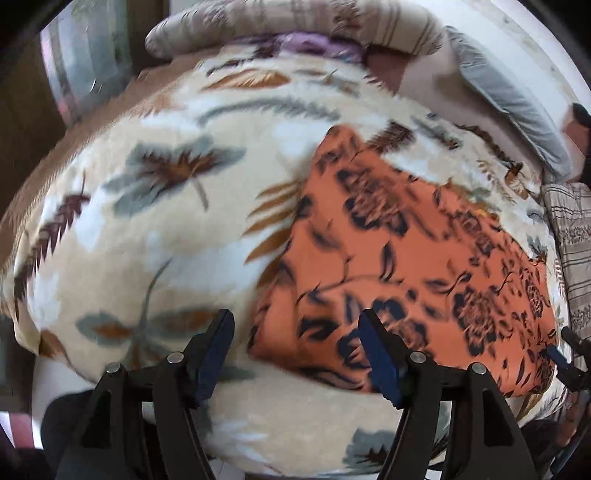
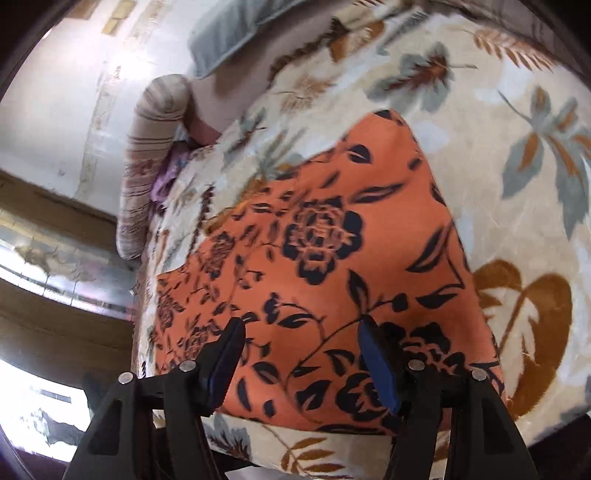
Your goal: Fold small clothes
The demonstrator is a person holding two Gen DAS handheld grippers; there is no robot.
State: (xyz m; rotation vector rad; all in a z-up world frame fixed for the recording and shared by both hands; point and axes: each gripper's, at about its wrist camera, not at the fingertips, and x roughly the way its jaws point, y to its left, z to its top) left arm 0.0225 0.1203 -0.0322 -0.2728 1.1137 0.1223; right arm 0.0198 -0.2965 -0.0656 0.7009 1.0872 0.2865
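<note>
Orange garment (image 1: 406, 266) with dark floral print is lying flat on a cream blanket (image 1: 155, 229) patterned with grey and brown leaves, covering a bed. Left gripper (image 1: 295, 354) is hovering over the garment's near left edge, its fingers (image 1: 218, 350) standing apart, nothing between them; one finger is over bare blanket, the other over orange cloth. Right gripper (image 2: 299, 360) is hanging above the garment's near portion (image 2: 332, 240), fingers (image 2: 376, 362) likewise spread and empty, cloth lying beneath them without being pinched. Garment is looking folded, edges fairly straight, one corner pointing away toward the far side. Striped rolled bedding (image 1: 288, 26) is sitting at the far end of the bed, a purple cloth (image 1: 317, 46) tucked beneath it, a grey pillow (image 1: 509, 107) resting alongside. Both views are somewhat blurred.
</note>
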